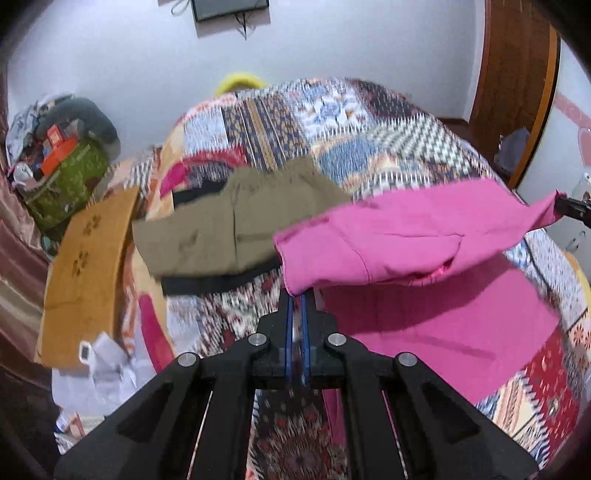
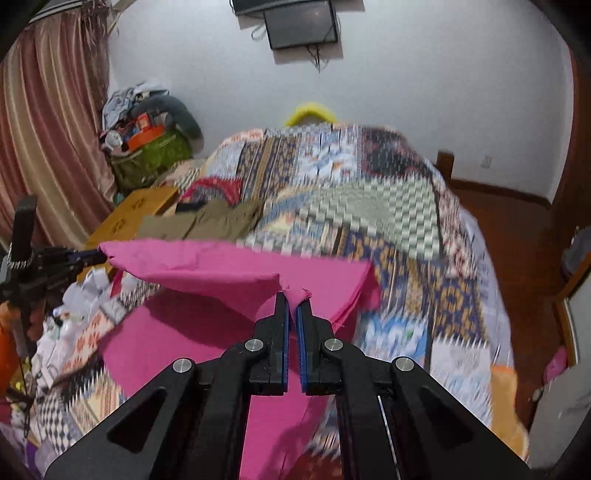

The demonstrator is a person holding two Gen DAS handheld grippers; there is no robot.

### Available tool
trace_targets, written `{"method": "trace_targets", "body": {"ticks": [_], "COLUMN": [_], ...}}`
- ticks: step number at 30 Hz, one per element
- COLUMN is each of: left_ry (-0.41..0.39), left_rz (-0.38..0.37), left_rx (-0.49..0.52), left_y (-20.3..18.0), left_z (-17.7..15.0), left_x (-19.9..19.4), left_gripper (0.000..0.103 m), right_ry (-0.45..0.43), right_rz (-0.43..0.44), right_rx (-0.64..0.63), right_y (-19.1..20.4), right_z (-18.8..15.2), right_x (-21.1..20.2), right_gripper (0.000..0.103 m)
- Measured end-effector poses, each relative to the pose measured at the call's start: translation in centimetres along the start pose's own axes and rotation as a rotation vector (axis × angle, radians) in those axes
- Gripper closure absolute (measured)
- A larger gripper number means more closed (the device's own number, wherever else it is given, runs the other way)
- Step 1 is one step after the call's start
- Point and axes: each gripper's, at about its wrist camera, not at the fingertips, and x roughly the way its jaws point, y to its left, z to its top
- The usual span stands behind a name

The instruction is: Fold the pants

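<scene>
Pants (image 1: 406,236), the pink ones, are hanging stretched between both grippers over the bed (image 1: 388,147), with the lower half lying flat on the quilt around 5 o'clock in the left wrist view. Left gripper (image 1: 297,297) is pinching one corner of the raised edge, fingers clamped nearly together with just a sliver of fabric between the blue pads (image 1: 303,332). Right gripper (image 2: 293,295) is doing the same at the other corner, fingers clenched on a bunched bit of pink cloth that's poking out past the tips. From the right wrist view the left gripper is showing at 9 o'clock, gripping the far end of that edge; from the left wrist view the right one is peeking in at 3 o'clock.

Further out, at about 10 o'clock in the left view, olive shorts (image 1: 229,229) are sitting on top of something black (image 1: 207,284) on the quilt. Beside the bed at 9 o'clock a cardboard box (image 1: 85,273) is leaning, with crumpled paper (image 1: 107,365) below it. Farther back at 10 o'clock a green bag (image 1: 70,184) is overflowing with stuff. Something yellow (image 1: 240,81) is peeking over the far end of the bed at 12 o'clock, and a dark screen (image 2: 301,26) is hanging on the wall above. Everything's a bit motion-blurred.
</scene>
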Motion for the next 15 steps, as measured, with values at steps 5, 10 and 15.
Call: {"method": "trace_targets", "body": {"ticks": [5,10,15], "left_ry": [0.077,0.107,0.101], "left_rz": [-0.025,-0.015,0.019], "left_rx": [-0.011,-0.016,-0.025], "left_y": [-0.4,-0.6,0.2], "left_z": [-3.7,-6.3,-7.3], "left_x": [1.4,1.7,0.8], "left_gripper": [0.099,0.099,0.097], "right_ry": [0.064,0.149,0.19], "right_rz": [0.006,-0.037,-0.083], "right_rx": [0.024,0.054,0.069], "right_y": [0.3,0.0,-0.6], "right_z": [-4.4,-7.9,-9.9], "right_x": [0.5,1.5,1.2], "right_gripper": [0.1,0.099,0.099]}}
